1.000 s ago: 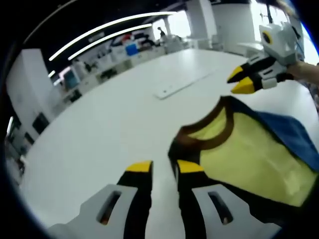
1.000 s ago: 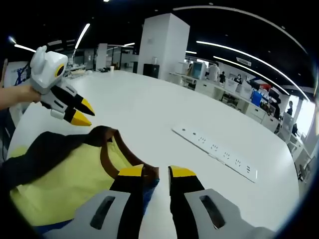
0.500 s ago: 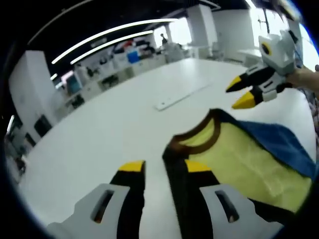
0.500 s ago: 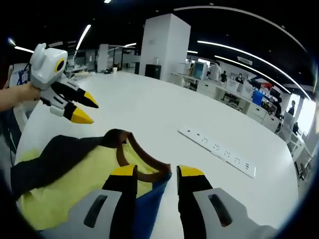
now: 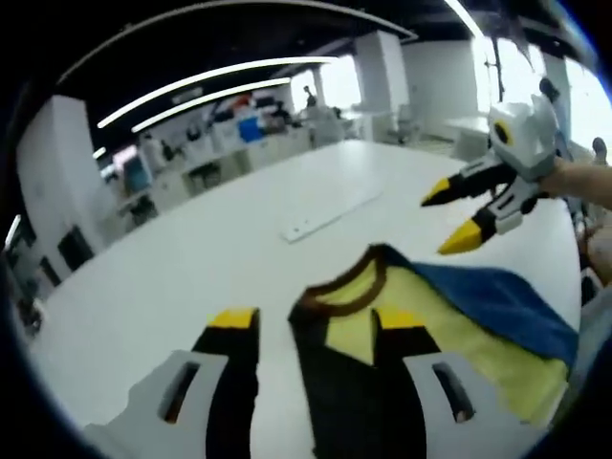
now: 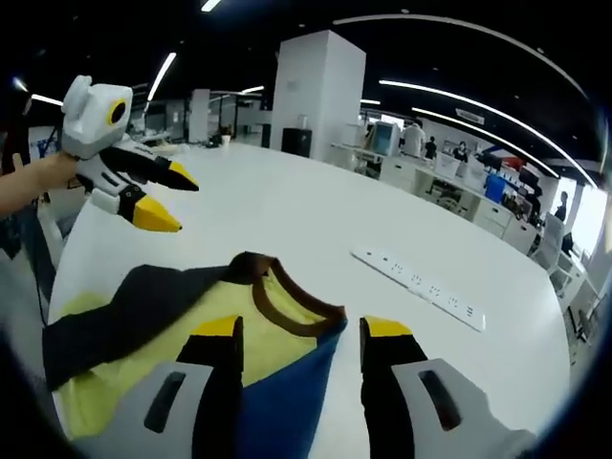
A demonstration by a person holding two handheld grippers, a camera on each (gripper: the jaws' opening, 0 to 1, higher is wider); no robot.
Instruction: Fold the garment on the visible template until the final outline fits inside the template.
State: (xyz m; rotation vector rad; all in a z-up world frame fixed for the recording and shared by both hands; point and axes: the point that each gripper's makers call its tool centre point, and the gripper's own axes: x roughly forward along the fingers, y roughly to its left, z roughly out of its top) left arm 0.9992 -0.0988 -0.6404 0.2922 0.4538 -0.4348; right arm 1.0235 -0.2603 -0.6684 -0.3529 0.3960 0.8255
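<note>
A broad, smooth white table (image 5: pixel 172 277) (image 6: pixel 287 220) carries everything; on it lies the yellow T-shirt with a brown collar band, one black sleeve and one blue sleeve (image 5: pixel 449 325) (image 6: pixel 182 316), spread flat with its neck hole toward the table's middle; beyond the collar, well apart from it, a long white power strip with a row of sockets (image 5: pixel 330 212) (image 6: pixel 421 290) lies on the bare top; farther off past the strip the room opens into an office hall with white pillars, desks along the far side and long ceiling light strips.

In the left gripper view the left gripper (image 5: pixel 316 320), grey-bodied with black jaws and yellow tips, hangs low over the shirt's black-sleeve side, jaws spread wide and holding nothing; one jaw stands over the bare table beside the shirt, the other over the yellow cloth; whether the tips touch anything cannot be told. Past the shirt's blue sleeve the right gripper (image 5: pixel 448 218) is held in a bare hand (image 5: pixel 583 180), raised above the cloth, its jaws parted and empty.

In the right gripper view the right gripper (image 6: pixel 301 328) has its jaws wide apart and empty, one over the yellow chest, the other over the table just off the blue sleeve; beyond the black sleeve the left gripper (image 6: pixel 170 199), gripped by a hand (image 6: pixel 29 182), hovers clear of the shirt with its jaws apart.
</note>
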